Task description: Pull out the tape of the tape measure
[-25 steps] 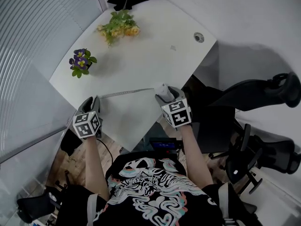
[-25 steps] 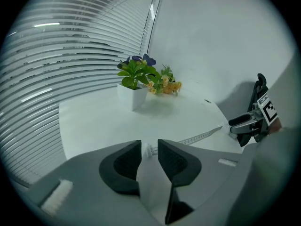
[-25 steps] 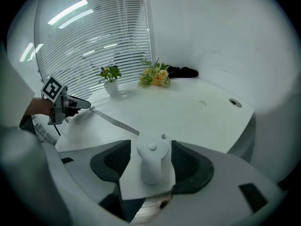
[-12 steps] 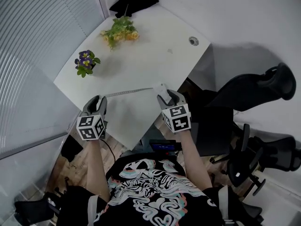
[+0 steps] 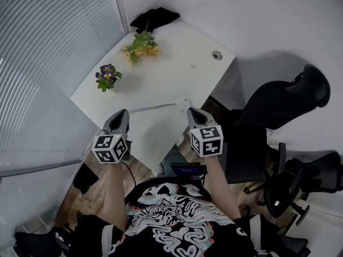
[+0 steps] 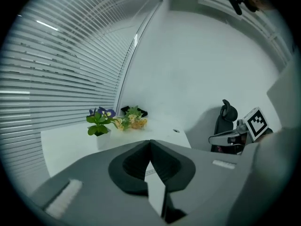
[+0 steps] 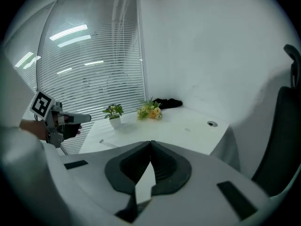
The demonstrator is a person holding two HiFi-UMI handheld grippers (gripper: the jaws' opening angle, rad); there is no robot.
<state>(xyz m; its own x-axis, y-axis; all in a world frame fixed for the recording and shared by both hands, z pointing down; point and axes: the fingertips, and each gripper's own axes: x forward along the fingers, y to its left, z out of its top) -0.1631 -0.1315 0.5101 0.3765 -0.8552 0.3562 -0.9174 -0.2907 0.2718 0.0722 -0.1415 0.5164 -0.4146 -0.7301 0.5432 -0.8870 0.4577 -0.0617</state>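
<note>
Near desk front edge: tape measure [image 5: 153, 107] lies flat on the desk [image 5: 177, 74], blade drawn out as a thin strip along that edge. Pale case [image 5: 186, 102] sits at the strip's right end, hard to pick out against the white top.
Left gripper [image 5: 122, 113]: jaws have just been closing and are now clenched together with nothing between them. It sits off the desk's front-left corner, clear of the blade.
Right gripper [image 5: 192, 112]: jaws have also just been closing and are now pressed tight on nothing. It sits off the desk's front edge, just beside the case end.
Handling, blade: judged thin spring steel, light and slick, stiff lengthwise but kinks if bent. Likely snaps back unless locked.
Handling, case: judged small, rigid, light enough to skid on the desk.
Where to grip: end of the blade with one gripper, case flanks with the other. Pinch flat faces, not edges.
Writing: no brand or label legible, and blade graduations are too small. Only square patterns show on the marker cubes [image 5: 111, 148].
</note>
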